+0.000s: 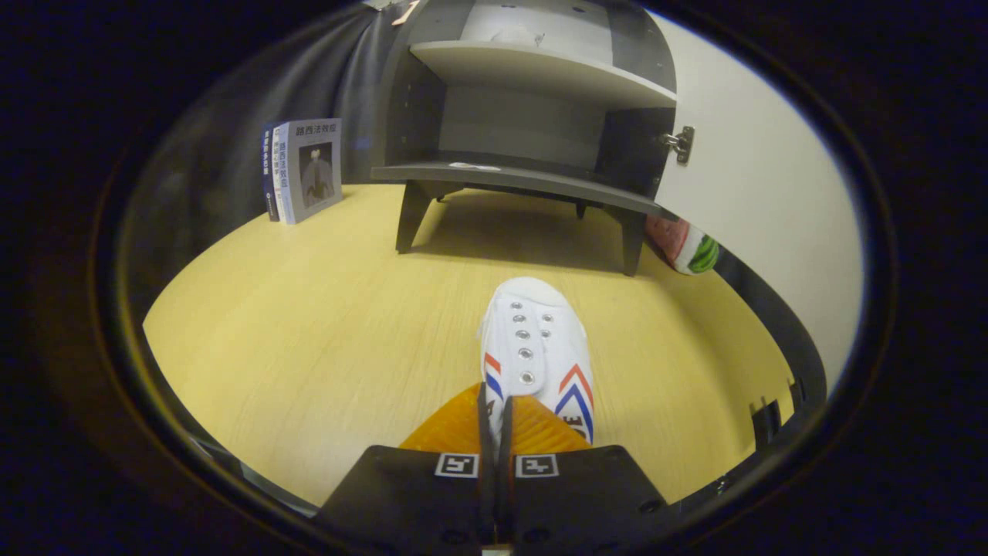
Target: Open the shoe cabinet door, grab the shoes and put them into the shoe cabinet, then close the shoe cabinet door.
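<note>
Gripper (494,421) jaws pinched on the heel edge of the white shoe (536,351), toe aimed at the far, open shoe cabinet (532,116); carry step under way, next requiring advance onto the lower shelf (509,179).

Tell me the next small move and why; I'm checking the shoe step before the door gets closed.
Probably carry the shoe forward toward the cabinet. The gripper looks shut on the shoe's edge, the door already stands open, and the lower shelf lies straight beyond the toe with bare table between.
</note>
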